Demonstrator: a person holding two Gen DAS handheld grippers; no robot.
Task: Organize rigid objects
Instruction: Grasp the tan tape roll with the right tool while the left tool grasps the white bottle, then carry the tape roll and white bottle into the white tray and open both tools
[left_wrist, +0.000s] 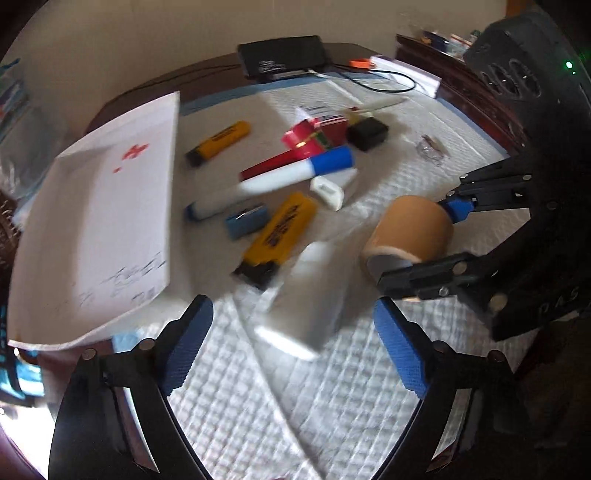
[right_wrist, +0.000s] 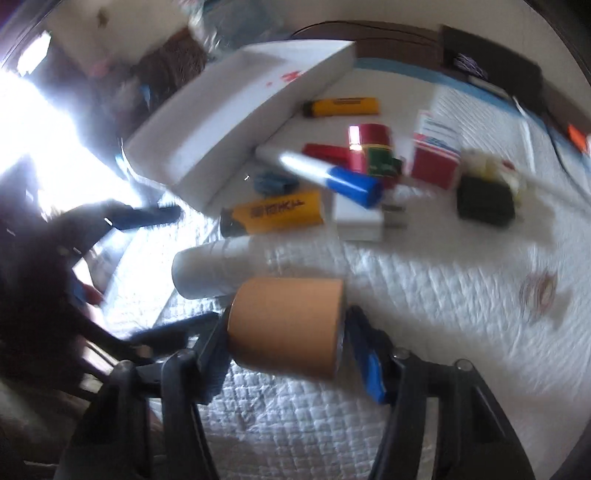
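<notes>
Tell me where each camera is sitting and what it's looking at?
Left wrist: rides on the left claw, looking down at the white pad; its two blue-padded fingers show, and the right claw on the tan roll.
Right wrist: rides on the right claw, looking down over the tan roll it grips.
Both see the roll, white box, blue-capped marker and yellow lighters.
</notes>
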